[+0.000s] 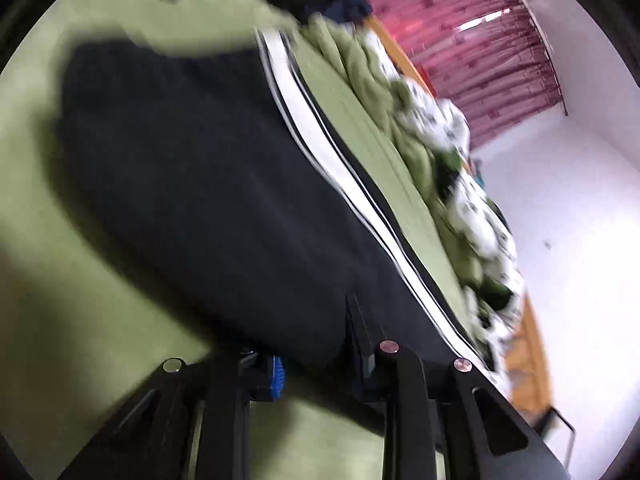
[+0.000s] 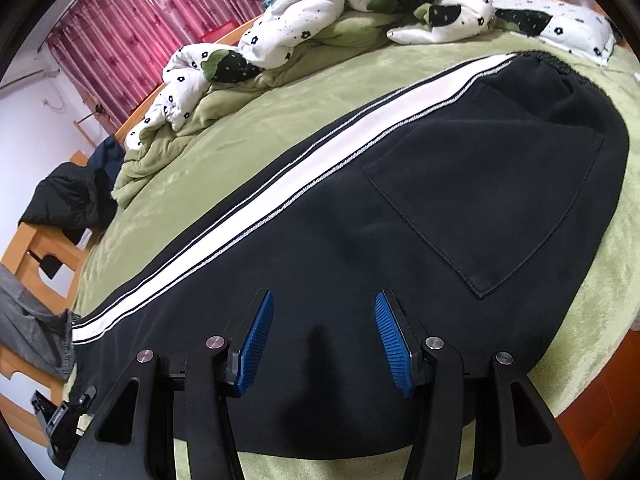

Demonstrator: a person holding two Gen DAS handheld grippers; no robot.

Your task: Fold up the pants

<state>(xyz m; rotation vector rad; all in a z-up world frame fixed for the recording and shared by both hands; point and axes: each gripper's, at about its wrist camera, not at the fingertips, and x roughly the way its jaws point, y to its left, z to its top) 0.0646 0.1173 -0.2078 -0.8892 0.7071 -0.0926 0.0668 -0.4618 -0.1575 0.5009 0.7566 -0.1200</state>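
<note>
Black pants [image 2: 360, 208] with a white side stripe [image 2: 256, 200] lie flat on a green bedspread [image 2: 248, 112], back pocket [image 2: 492, 200] facing up. My right gripper [image 2: 324, 296] is open just over the pants below the pocket, with nothing pinched between its blue pads [image 2: 256, 344]. In the blurred left wrist view the pants [image 1: 200, 184] fill the middle. My left gripper [image 1: 316, 344] sits at their near edge, and dark fabric fills the narrow gap between its fingers, so it is shut on the cloth.
A rumpled white flowered quilt [image 2: 320, 12] and a green blanket lie along the far side of the bed. The wooden bed frame [image 2: 44, 248] carries dark clothes [image 2: 68, 200]. Red curtains [image 2: 132, 28] hang behind. Grey cloth [image 2: 28, 320] is at the left edge.
</note>
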